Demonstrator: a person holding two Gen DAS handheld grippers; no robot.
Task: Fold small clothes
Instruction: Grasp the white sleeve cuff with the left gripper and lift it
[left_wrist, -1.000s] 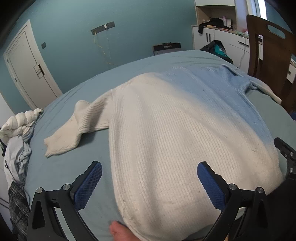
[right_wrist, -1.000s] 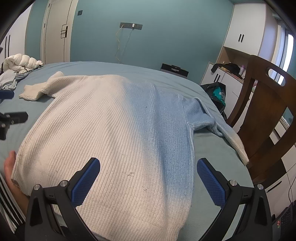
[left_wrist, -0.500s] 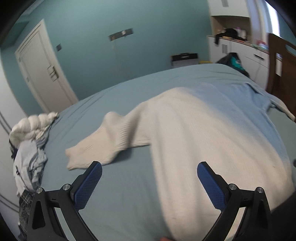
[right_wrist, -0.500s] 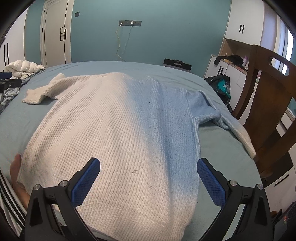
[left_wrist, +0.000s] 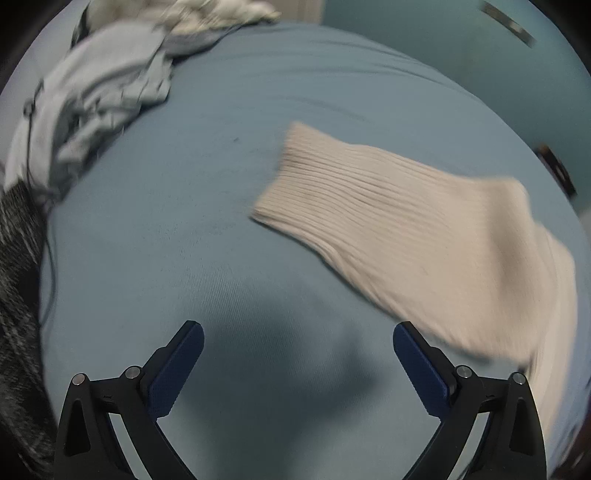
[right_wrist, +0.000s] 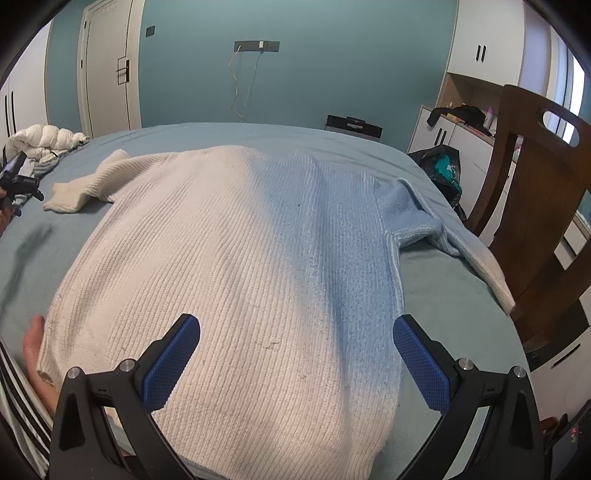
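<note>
Right now a knitted sweater (right_wrist: 236, 258), cream fading to pale blue, lies spread flat on the bed (right_wrist: 443, 295), its cream sleeve (left_wrist: 388, 218) stretched out to one side. The left hand-held gripper (left_wrist: 295, 365) hangs over bare sheet just beside that sleeve's cuff, jaws wide apart and holding nothing. The right hand-held gripper (right_wrist: 295, 354) hovers above the sweater's hem, likewise spread and empty. The sleeve looks like the next thing to fold; I'd pinch it at the cuff, taking both layers, and carry it across the sweater's body without dragging the rest. No baskets or boxes show; a heap of clothes (left_wrist: 96, 92) sits beyond the cuff.
</note>
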